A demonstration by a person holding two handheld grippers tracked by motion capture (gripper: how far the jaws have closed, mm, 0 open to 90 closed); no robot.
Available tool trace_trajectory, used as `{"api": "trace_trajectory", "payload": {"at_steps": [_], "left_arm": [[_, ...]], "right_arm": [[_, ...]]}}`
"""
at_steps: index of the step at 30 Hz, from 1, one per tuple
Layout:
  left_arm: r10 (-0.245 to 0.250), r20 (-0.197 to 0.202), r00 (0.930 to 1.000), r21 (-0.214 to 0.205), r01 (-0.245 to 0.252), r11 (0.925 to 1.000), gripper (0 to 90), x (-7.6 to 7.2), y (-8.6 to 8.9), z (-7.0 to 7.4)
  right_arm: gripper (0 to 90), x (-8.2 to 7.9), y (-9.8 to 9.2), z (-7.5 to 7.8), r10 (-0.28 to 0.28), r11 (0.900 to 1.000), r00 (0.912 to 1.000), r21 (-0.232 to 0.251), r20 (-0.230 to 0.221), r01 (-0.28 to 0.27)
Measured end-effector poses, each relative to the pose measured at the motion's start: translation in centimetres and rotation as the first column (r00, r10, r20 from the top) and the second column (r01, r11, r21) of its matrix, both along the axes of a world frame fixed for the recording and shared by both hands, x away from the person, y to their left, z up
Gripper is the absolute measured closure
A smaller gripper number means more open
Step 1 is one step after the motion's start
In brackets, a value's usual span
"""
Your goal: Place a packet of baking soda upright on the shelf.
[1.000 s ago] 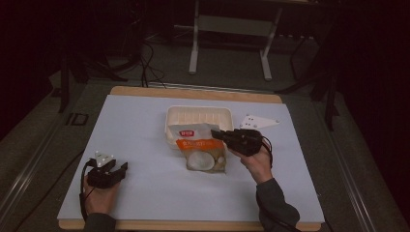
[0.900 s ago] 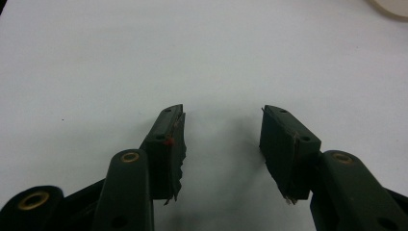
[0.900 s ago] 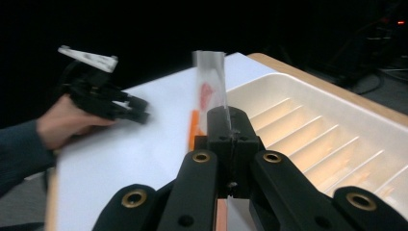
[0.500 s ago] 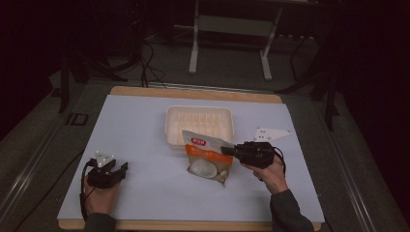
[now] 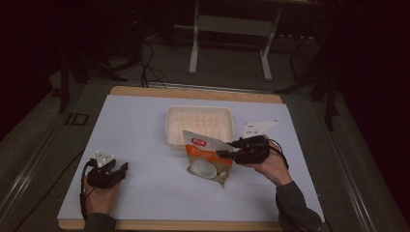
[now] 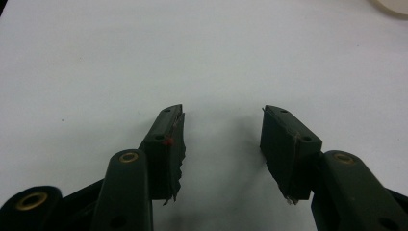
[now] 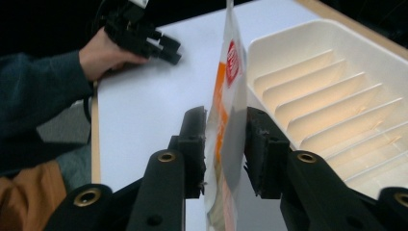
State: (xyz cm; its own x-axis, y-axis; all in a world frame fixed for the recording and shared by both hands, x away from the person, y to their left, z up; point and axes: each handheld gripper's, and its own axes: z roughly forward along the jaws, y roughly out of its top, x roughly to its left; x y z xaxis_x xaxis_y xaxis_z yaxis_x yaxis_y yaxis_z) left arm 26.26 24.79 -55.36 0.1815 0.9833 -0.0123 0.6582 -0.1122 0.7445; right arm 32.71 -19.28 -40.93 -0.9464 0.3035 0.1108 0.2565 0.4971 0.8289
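An orange and white snack bag (image 5: 208,157) stands tilted on the white table top, just in front of a cream ribbed tray (image 5: 198,110). My right gripper (image 5: 223,153) reaches in from the right at the bag's upper edge. In the right gripper view the bag (image 7: 226,96) stands edge-on between the two jaws of my right gripper (image 7: 225,118). The jaws have just been opening and no longer clamp it. The tray (image 7: 337,62) lies to the right. My left gripper (image 5: 123,168) rests at the near left, open and empty (image 6: 222,113).
The tray holds nothing that I can see. The person's left hand with the left gripper (image 7: 168,48) shows far off in the right gripper view. The wooden table edge (image 5: 193,93) runs along the far side. A metal stand (image 5: 229,24) is beyond the table.
The bag went from lying flat by the tray's front to standing tilted on its lower end. My right hand drew back to the right, and its jaws spread apart. The left hand stayed still.
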Motion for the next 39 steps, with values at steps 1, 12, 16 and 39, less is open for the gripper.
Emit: {"api": "trace_trajectory", "payload": {"at_steps": [1, 12, 16, 39], "left_arm": [[0.000, 0.000, 1.0000, 0.001, 0.000, 1.0000, 50.2, 0.0, 0.0, 0.0], [0.000, 0.002, 1.0000, 0.001, 0.000, 1.0000, 50.2, 0.0, 0.0, 0.0], [0.000, 0.002, 1.0000, 0.001, 0.000, 1.0000, 50.1, 0.0, 0.0, 0.0], [0.000, 0.002, 1.0000, 0.001, 0.000, 1.0000, 50.2, 0.0, 0.0, 0.0]], "right_arm": [[68.3, 0.0, 0.2, 0.1, 0.007, 0.9999, 1.0000, -0.014, -0.005, -0.008], [82.2, 1.5, 2.1, -1.0, -0.034, 0.9981, 0.9968, -0.054, -0.072, 0.030], [89.4, 1.8, 2.5, -1.3, -0.072, 0.9972, 0.9952, -0.028, -0.066, 0.070], [90.0, 1.5, 3.5, -0.4, -0.113, 0.9862, 0.9800, 0.102, -0.164, 0.131]]}}
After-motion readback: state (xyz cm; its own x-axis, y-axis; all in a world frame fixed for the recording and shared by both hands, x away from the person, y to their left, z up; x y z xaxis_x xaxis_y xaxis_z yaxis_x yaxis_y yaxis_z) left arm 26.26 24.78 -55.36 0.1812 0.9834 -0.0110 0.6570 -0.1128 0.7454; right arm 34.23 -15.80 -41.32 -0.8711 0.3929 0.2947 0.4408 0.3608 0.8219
